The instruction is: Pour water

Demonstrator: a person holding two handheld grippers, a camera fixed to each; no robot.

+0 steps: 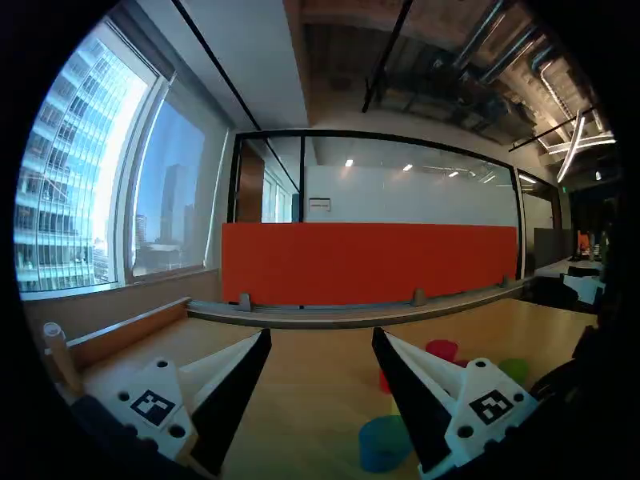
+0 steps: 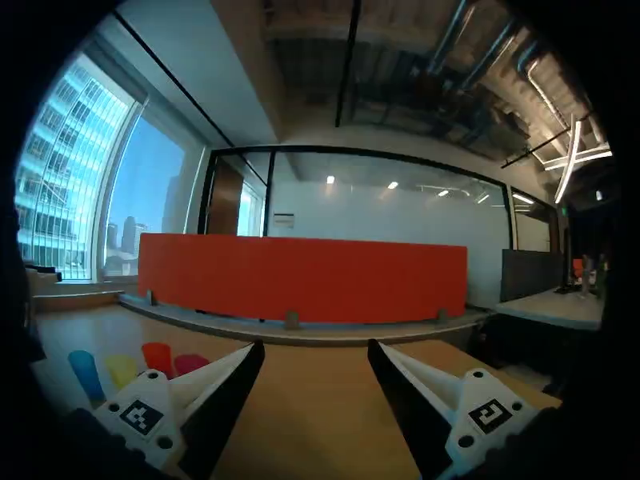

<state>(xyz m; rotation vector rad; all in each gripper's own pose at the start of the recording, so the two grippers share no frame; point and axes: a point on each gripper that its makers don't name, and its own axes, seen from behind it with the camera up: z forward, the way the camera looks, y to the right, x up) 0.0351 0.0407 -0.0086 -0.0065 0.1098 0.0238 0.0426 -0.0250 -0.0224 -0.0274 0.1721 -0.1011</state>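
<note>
The orange partition ran along the desk's far edge. You held the left gripper and the right gripper spread, pinching nothing, with square black-and-white markers on their fingers. In the right gripper view, a blue cup, yellow cup, red cup and pink cup stood upright, well short of that far edge and left of the fingers. The left gripper view showed a green cup.

Left gripper view: low over the wooden table, level, facing the orange divider; windows at left. Right gripper view: same height, same heading. Shared: table, divider, blue cup, lower right in the left gripper view, lower left in the right gripper view.
</note>
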